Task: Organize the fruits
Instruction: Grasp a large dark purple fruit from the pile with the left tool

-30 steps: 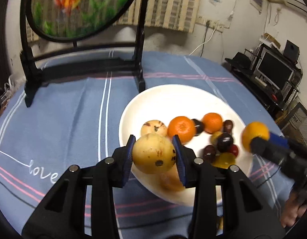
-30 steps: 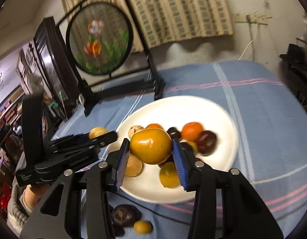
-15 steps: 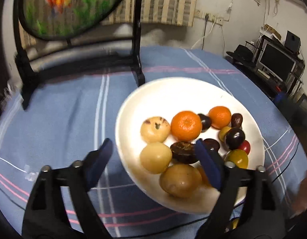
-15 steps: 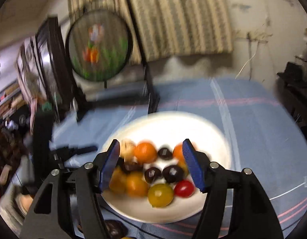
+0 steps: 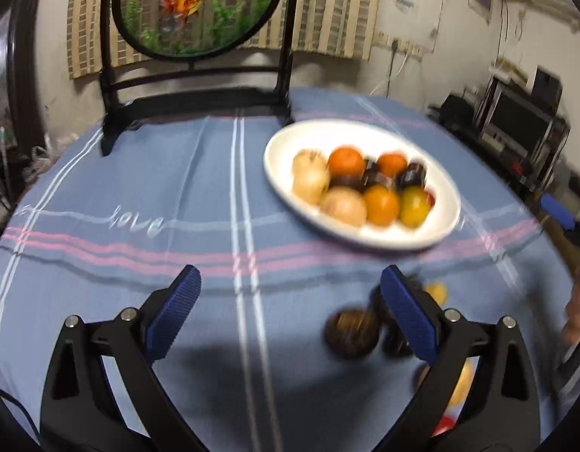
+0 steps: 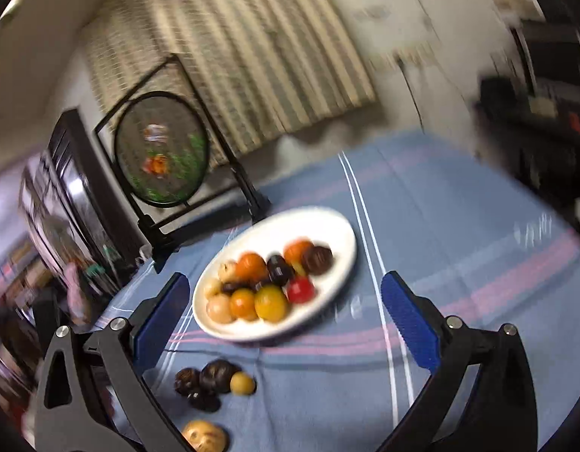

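The left gripper has its jaws opening wide with nothing between the blue pads; only bare striped tablecloth lies under the gap. The right gripper is the same: jaws opening, pads clear of any fruit, the plate merely framed between them from a distance. Both are released and empty.

Just beside the left gripper's right finger, near the front edge of the table, lies a dark brown fruit with a few more loose pieces crowded around it. They are blurred, but one is small and yellow. From the right wrist camera the same cluster shows below the plate: dark fruits, the yellow one touching them, and a pale spotted fruit nearest the front edge.

Further in, toward the middle of the table, sits the white plate, already loaded on its front half with oranges, pale round fruits, dark ones and a yellow-green one; a red one shows in the right view. At the back edge stands a black framed round screen with a goldfish picture.

I would judge the work is between deliveries: the plate is well filled, the loose group is still off it. The next move seems to call for lowering an open gripper over one loose fruit, probably the dark brown one, and straddling it cleanly without knocking its neighbours off the edge.
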